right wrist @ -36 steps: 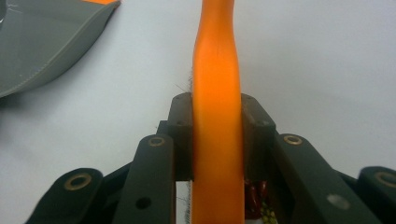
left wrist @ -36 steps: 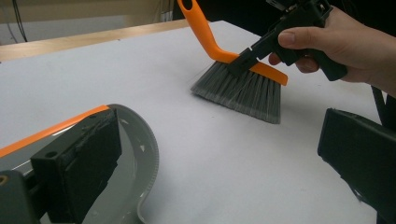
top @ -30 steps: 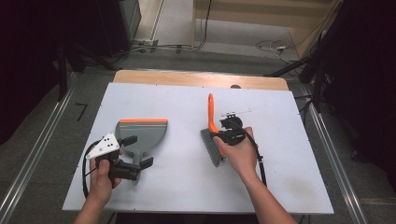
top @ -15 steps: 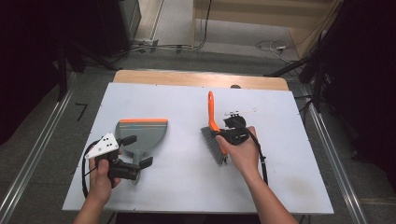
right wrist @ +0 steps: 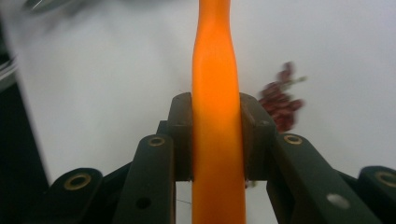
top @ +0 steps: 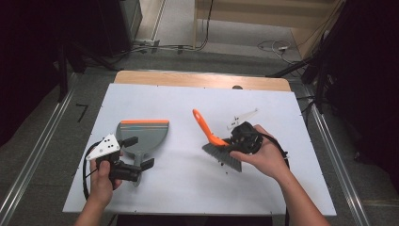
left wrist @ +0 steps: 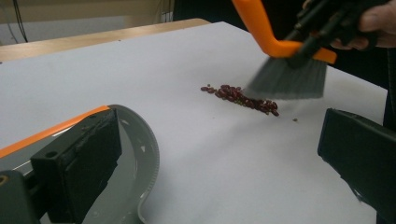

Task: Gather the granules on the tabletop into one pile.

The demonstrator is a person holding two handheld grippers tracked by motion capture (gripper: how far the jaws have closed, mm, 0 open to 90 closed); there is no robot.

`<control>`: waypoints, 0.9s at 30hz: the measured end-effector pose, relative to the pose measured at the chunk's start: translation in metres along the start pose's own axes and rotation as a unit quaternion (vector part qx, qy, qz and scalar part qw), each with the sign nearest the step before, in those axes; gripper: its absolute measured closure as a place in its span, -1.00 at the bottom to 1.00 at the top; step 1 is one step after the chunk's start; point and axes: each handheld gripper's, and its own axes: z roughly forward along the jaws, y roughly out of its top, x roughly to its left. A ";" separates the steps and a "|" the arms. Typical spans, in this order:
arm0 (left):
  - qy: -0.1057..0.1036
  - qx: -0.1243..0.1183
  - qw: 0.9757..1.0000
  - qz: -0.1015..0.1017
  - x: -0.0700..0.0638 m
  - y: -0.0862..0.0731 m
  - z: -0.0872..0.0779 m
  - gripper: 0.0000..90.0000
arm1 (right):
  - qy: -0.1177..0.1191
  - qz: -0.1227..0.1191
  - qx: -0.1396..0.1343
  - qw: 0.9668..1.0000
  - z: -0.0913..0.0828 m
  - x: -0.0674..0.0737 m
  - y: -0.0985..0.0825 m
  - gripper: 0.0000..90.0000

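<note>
A grey dustpan (top: 143,134) with an orange lip lies left of centre on the white table (top: 188,193). My left gripper (top: 137,152) stands open astride the dustpan's handle, and the pan's rim (left wrist: 147,158) curves beside its left jaw. My right gripper (top: 230,141) is shut on the orange handle (right wrist: 217,93) of a hand brush (top: 211,136). The brush is tilted, with its handle toward the far left and its grey bristles (left wrist: 287,79) just above a small line of red beans (left wrist: 240,98). The beans (right wrist: 280,105) lie on the table right of the handle.
A wooden strip (top: 202,80) runs along the table's far edge. Metal floor rails (top: 329,155) flank the table and cables (top: 273,47) lie on the floor beyond. White tabletop stretches between the dustpan and the beans.
My right hand has lifted the brush and shifted it a little right and nearer, tipping the handle toward the far left. The left hand and dustpan have stayed put.
</note>
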 end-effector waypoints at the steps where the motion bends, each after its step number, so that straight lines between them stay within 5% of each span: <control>1: 0.000 0.000 1.000 0.000 0.000 0.000 0.000 -1.00 | 0.009 -0.010 0.007 1.000 0.001 0.004 -0.004 0.53; 5: 0.000 0.000 1.000 0.001 -0.002 0.001 0.001 -1.00 | 0.034 -0.041 0.029 0.998 0.013 0.010 -0.016 0.53; 9: 0.000 0.001 1.000 0.001 -0.001 0.000 0.001 -1.00 | 0.031 -0.068 0.030 0.997 0.026 0.005 -0.023 0.53; 14: 0.000 0.003 1.000 -0.001 -0.001 0.000 0.001 -1.00 | 0.016 -0.068 0.016 0.997 0.029 -0.011 -0.018 0.52; 19: 0.001 0.003 1.000 -0.001 0.001 -0.001 0.001 -1.00 | 0.014 -0.099 0.005 0.995 0.034 -0.021 -0.011 0.52; 27: 0.002 0.003 1.000 -0.001 0.001 -0.001 0.000 -1.00 | 0.011 -0.099 0.001 0.995 0.039 -0.034 -0.001 0.52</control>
